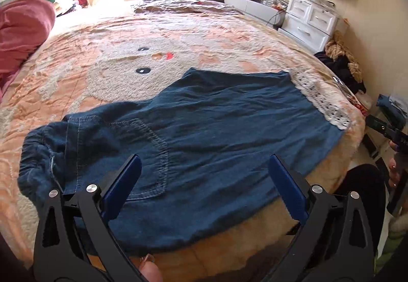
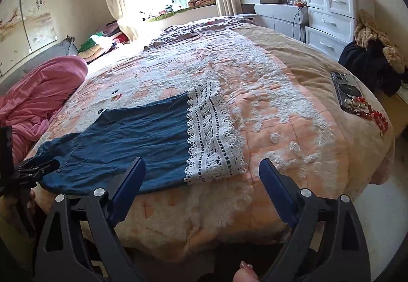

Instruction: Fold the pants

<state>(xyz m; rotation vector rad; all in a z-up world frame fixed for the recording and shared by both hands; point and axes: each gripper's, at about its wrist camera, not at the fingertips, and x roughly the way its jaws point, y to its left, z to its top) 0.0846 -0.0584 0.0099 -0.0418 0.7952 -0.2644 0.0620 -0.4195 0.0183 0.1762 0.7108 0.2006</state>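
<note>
Dark blue denim, the pants (image 1: 193, 129) lie flat on the bed (image 1: 153, 34) near its front edge, waistband to the left and the white lace hem (image 2: 211, 134) to the right. A stitched pocket (image 1: 145, 154) faces up near the waist, and the elastic waistband (image 1: 38, 154) is bunched.

The left gripper (image 1: 204, 180) hangs over the pocket end, jaws spread wide, holding nothing; whether its tips touch the cloth I cannot tell. The right gripper (image 2: 202, 185) hangs at the bed's front edge by the lace hem, jaws also spread wide and holding nothing. Its left finger (image 2: 130, 180) overlaps the denim in the right wrist view, and the right finger is over the bare cover.

A phone (image 2: 348, 92) with a red bead strap lies on the bed's right edge, well apart from the pants. A pink blanket (image 2: 38, 93) is heaped at the left. White drawers (image 2: 329, 16) stand against the far wall.
</note>
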